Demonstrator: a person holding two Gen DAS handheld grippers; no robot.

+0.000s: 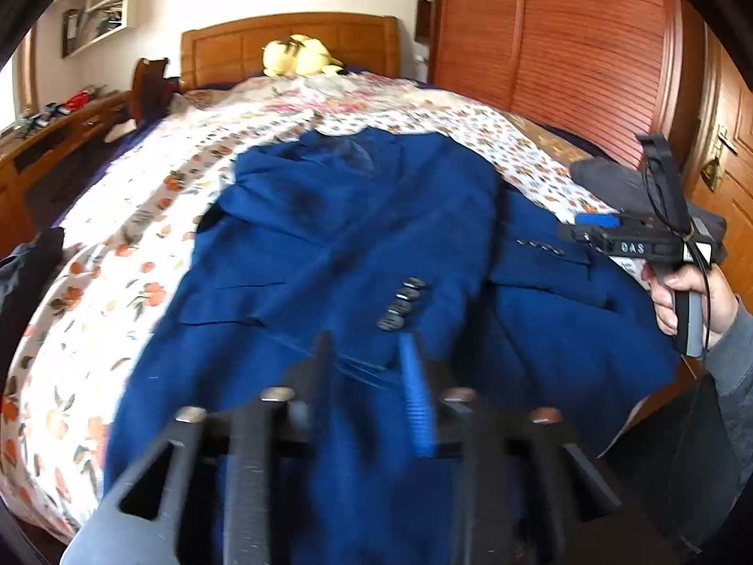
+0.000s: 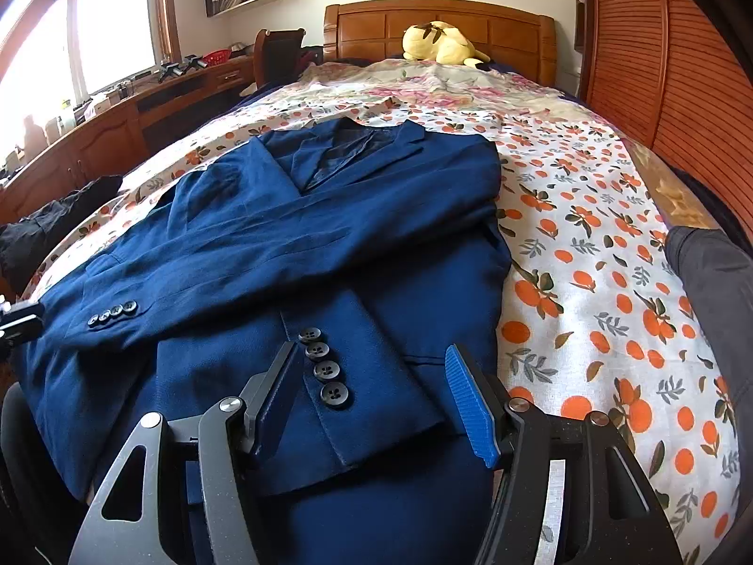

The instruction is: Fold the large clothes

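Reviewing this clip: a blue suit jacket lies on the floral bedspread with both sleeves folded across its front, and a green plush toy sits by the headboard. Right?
Not quite: the plush toy is yellow, not green, as the right wrist view shows. The rest holds: the blue suit jacket lies on the floral bedspread, sleeves folded across its front.

Open left claw (image 1: 369, 353) over blue jacket (image 1: 329, 235).

Left wrist view motion-blurred – dark blue suit jacket (image 1: 329, 245) soft, its cuff buttons (image 1: 402, 303) smeared, count unclear. Jacket hem hidden behind black left gripper (image 1: 369, 353). Dark clothing pile (image 2: 52, 226) cut by left edge – type unreadable. Grey folded garment (image 2: 715, 273) cut at right edge. Desk clutter (image 2: 94, 99) too small.
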